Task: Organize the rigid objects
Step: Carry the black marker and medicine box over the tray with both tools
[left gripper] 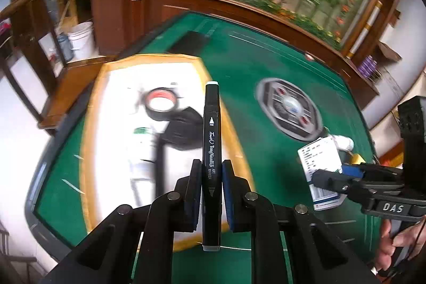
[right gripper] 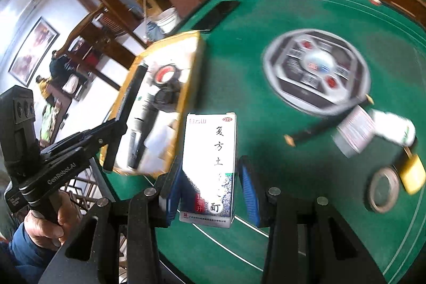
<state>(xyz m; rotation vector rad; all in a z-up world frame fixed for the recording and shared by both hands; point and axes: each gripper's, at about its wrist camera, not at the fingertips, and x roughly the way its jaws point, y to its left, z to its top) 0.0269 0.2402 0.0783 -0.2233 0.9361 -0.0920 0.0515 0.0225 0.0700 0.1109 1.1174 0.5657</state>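
Observation:
My left gripper point(left gripper: 212, 167) is shut on a black art marker point(left gripper: 211, 124), which stands lengthwise between the blue pads. It hangs over the right rim of a yellow-rimmed tray point(left gripper: 91, 108) with a white floor. In the tray lie a black tape roll with a red core point(left gripper: 161, 104) and other blurred dark items. My right gripper point(right gripper: 210, 164) is shut on a white medicine box point(right gripper: 210, 159) with black characters, held above the green table point(right gripper: 293, 17) beside the tray point(right gripper: 195, 65). The left wrist view shows that gripper point(left gripper: 335, 175) and box point(left gripper: 316, 159) at the right.
A round grey control panel point(right gripper: 316, 76) sits at the table's centre. To its right lie a black pen point(right gripper: 319, 127), a white bottle point(right gripper: 394, 129), a yellow padlock point(right gripper: 412, 175) and a tape ring point(right gripper: 383, 193). A flat black slab point(right gripper: 218, 13) lies at the far edge.

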